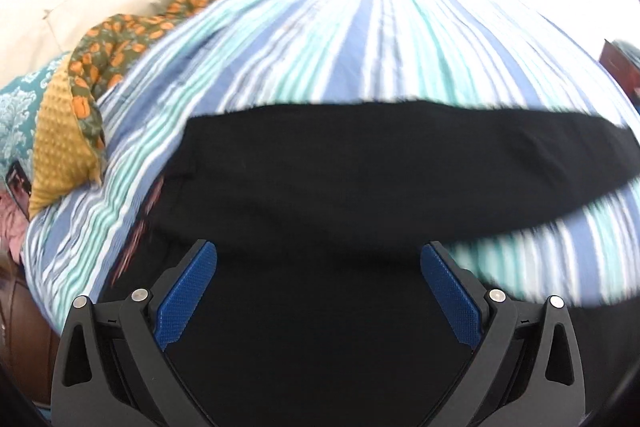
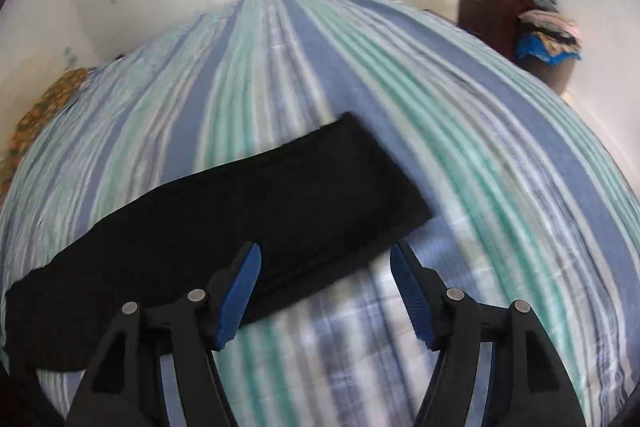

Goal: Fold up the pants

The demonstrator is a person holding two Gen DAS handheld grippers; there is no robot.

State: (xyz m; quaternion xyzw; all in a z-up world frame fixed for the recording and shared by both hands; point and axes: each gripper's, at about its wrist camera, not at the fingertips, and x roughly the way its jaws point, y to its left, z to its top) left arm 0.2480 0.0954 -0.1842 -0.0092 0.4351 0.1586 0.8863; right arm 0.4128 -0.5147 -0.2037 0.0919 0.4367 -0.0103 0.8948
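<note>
I count one pair of black pants (image 1: 360,179) laid lengthwise across one striped bedsheet (image 1: 280,39), and two grippers over them. Starting at the far left of my left wrist view, there is one teal patterned pillow (image 1: 16,111), then one mustard cushion (image 1: 60,151) with one green and orange floral blanket (image 1: 120,43) bunched beside it along the bed's edge. The pants lie near the middle of the bed, a wide dark end under my left gripper (image 1: 318,253) and a narrower leg end running off to the right. My left gripper tilts steeply down over that wide end, jaws spread wide, blue pads (image 1: 186,297) clear of the cloth, holding nothing. In the right wrist view the leg end of the pants (image 2: 248,215) stops squarely on the sheet (image 2: 500,147). My right gripper (image 2: 324,253) also points steeply down, over the near edge of that leg, jaws about half open, with nothing pinched between the pads (image 2: 240,297). Far right stand one dark wooden cabinet (image 2: 488,11) and one pile of cloth (image 2: 548,35) beside it.
</note>
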